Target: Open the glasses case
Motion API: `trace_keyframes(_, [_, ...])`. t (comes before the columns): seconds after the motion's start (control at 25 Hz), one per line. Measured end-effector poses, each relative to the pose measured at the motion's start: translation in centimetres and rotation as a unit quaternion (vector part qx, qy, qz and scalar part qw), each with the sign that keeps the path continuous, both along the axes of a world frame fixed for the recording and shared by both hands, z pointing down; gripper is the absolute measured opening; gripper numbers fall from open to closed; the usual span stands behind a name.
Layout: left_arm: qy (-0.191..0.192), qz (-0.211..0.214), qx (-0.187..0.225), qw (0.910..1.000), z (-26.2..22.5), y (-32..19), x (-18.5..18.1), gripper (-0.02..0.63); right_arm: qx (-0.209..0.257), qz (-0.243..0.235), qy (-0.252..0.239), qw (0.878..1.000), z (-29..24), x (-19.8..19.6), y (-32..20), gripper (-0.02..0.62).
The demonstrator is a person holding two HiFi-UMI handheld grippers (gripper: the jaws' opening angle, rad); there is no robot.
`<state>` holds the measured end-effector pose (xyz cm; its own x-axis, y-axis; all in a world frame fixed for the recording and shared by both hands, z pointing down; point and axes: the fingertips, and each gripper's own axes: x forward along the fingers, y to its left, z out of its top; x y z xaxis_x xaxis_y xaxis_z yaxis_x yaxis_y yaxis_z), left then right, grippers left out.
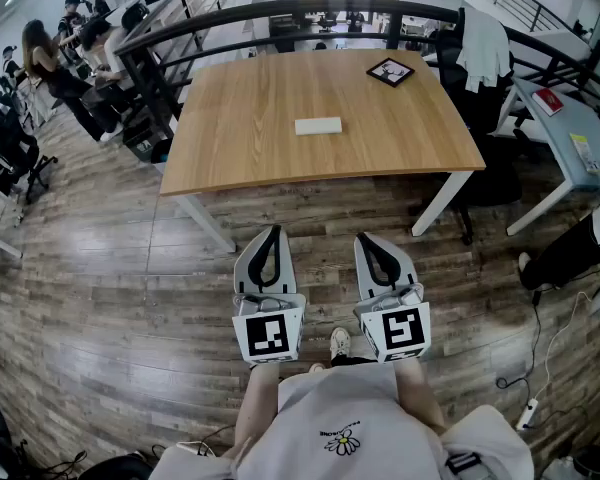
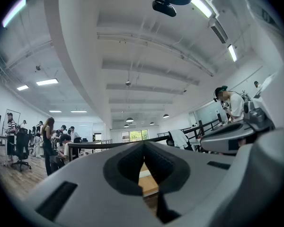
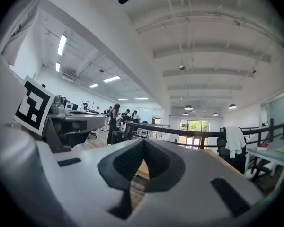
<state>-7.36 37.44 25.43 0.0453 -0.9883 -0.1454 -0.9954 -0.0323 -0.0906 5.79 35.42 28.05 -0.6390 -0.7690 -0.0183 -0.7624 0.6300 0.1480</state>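
Note:
A pale, flat glasses case (image 1: pixel 318 125) lies closed near the middle of the wooden table (image 1: pixel 230 138). Both grippers hang side by side in front of the person, well short of the table's near edge, over the wood floor. My left gripper (image 1: pixel 271 230) is shut with nothing between its jaws; its tips meet in the left gripper view (image 2: pixel 144 144). My right gripper (image 1: pixel 364 238) is also shut and empty, tips touching in the right gripper view (image 3: pixel 144 142). Both point about level toward the table. The case is not visible in either gripper view.
A black-framed marker card (image 1: pixel 390 72) lies at the table's far right corner. A dark railing (image 1: pixel 280 13) runs behind the table. A chair with a white garment (image 1: pixel 483 48) stands at the right, beside a grey desk (image 1: pixel 570 128). Several people sit at the far left (image 1: pixel 50 58).

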Motion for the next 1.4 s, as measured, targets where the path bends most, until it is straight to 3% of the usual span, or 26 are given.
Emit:
trace_keyframes(0.52, [0.018, 0.005, -0.006, 0.9998, 0.6, -2.5, -0.1, 0.017, -0.013, -0.006, -0.019, 1.000, 0.4, 0.4, -2.4, 0.006])
trace_keyframes(0.68, [0.012, -0.004, -0.021, 0.9997, 1.7, -4.1, -0.9, 0.017, -0.015, -0.026, -0.024, 0.999, 0.9, 0.0, -3.7, 0.008])
trace_keyframes(0.96, [-0.006, -0.029, 0.001, 0.9996, 0.7, -7.0, -1.0, 0.017, -0.024, -0.035, -0.033, 0.999, 1.5, 0.7, -7.3, 0.008])
trace_keyframes(1.4, [-0.017, 0.015, 0.027, 0.9994, -0.7, -14.9, -0.1, 0.017, 0.009, -0.051, -0.011, 0.999, -1.4, -0.5, -14.5, 0.008])
